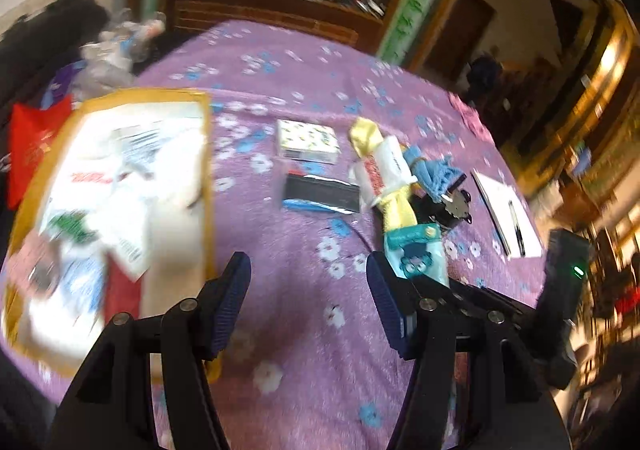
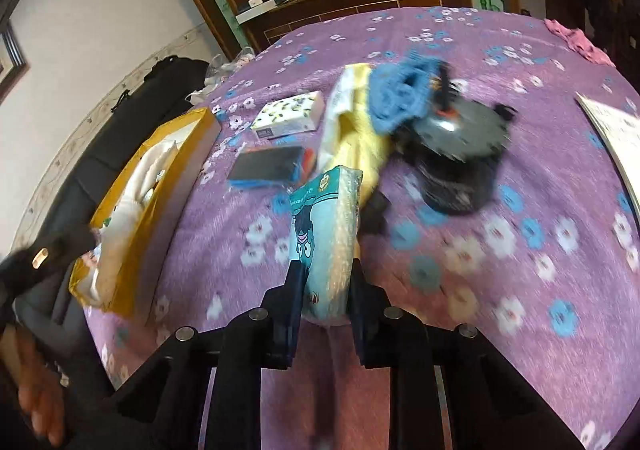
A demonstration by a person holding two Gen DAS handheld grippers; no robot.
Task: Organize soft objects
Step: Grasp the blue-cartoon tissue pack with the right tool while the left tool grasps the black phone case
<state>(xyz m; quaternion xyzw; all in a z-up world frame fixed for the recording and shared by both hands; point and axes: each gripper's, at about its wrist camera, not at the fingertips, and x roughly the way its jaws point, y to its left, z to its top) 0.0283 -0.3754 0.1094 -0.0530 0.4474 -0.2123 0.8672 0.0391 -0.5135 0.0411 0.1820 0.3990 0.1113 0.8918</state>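
Black fingers of the right gripper (image 2: 323,290) are clenched on a teal tissue pack (image 2: 326,234), held above the purple blanket (image 2: 520,282). Just past the pack lie a yellow cloth (image 2: 360,137), a blue knitted cloth (image 2: 404,89) and a black round object (image 2: 460,153), all bunched together. Left of them sit a dark sponge (image 2: 268,165) and a patterned box (image 2: 288,115). A yellow-edged box (image 2: 160,185) of white items stands farther left.

The left gripper (image 1: 308,290) hangs released, jaws wide apart, with only blanket between them. The box (image 1: 204,177) lies just beside its left finger; the tissue pack (image 1: 416,254) shows behind its right finger. A white notepad (image 1: 504,209) lies to the right.
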